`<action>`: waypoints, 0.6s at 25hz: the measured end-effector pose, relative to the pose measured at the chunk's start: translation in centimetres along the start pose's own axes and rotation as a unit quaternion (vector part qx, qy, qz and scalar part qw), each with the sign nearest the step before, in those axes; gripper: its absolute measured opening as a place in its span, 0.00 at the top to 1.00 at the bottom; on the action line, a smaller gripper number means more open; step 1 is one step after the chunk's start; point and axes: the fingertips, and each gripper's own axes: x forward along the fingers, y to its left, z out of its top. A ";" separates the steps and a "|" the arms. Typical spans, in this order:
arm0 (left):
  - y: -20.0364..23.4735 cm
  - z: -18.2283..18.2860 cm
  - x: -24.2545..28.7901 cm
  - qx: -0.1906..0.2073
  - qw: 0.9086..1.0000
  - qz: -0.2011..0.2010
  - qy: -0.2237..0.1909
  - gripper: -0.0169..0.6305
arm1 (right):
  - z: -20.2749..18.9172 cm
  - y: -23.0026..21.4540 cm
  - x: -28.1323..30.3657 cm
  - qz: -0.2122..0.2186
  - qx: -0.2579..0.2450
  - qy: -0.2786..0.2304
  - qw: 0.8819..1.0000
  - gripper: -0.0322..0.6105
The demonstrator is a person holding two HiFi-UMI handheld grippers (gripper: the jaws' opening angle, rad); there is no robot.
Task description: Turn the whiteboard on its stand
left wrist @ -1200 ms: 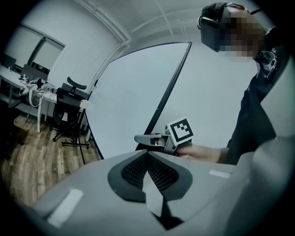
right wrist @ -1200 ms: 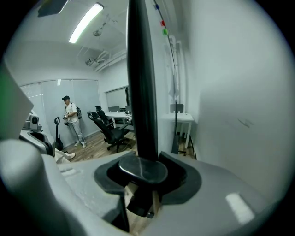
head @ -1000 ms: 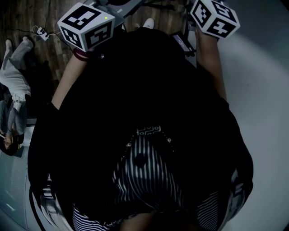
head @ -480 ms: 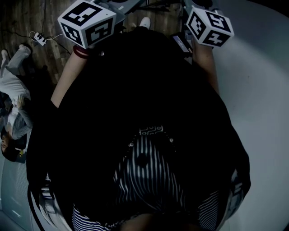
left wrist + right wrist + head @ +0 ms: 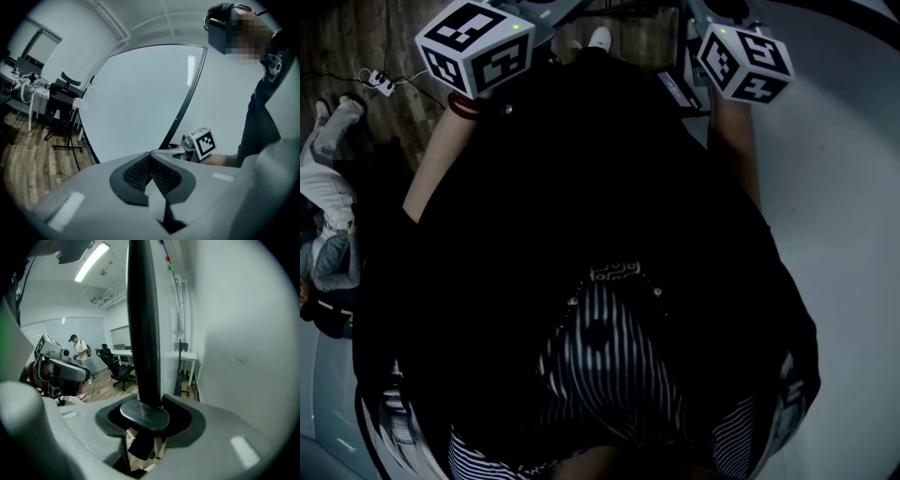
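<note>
A: Nearest first. Right gripper [image 5: 144,420]?

B: Clamped on the whiteboard's [image 5: 140,103] dark frame [image 5: 143,324]. Gap filled by the bar, pads tight on both sides, bar running up to 12 o'clock.

A: Left gripper [image 5: 151,157]?

B: Closed, pads meeting at the tips. Pale sliver behind them, not identifiable. No sure hold on anything. Parked just beside the frame's lower end, with the right gripper's fingers reaching in from 3 o'clock.

A: Whiteboard placement?

B: Filling the centre of the left gripper view. Near edge slanting from 1 o'clock down to the jaws, far edge curving at 9. Stand underneath not made out.

A: Changed over the last second?

B: Checked in head view. Right cube [image 5: 743,61] lower than a second back, drifted toward 6. Left cube [image 5: 473,47] barely shifted. Dark strip now showing in the 1 o'clock corner past the white surface [image 5: 844,234], absent a second ago. Can't tell wall or board there.

A: Meaning for the task?

B: Probably frame edge getting dragged down and round. Looks like the turn only just starting, most of the swing still to do. Worth watching the one-gripper hold for slip.

A: Background?

B: Office chair [image 5: 63,91] and desk [image 5: 23,89] at 9, wood floor [image 5: 28,154] at 8. Bystander [image 5: 79,350] far off at 9 in the right gripper view.
</note>
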 end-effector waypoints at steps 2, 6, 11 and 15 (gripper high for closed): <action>-0.3 -0.6 -0.3 -0.001 1.000 -0.008 0.008 0.98 | 0.0 0.3 0.0 -0.004 -0.007 -0.001 1.000 0.67; -0.6 -1.0 -0.5 0.003 1.000 -0.021 0.016 0.98 | -0.4 0.4 -0.3 -0.002 -0.027 0.012 1.000 0.66; -1.5 -1.5 -1.0 0.012 0.999 -0.034 0.019 0.98 | -1.4 -0.2 -3.3 -0.026 0.023 -0.004 0.999 0.65; -2.0 -2.0 -1.6 0.025 0.999 -0.042 0.019 0.98 | -3.0 -0.9 -5.8 -0.055 0.054 -0.020 0.997 0.66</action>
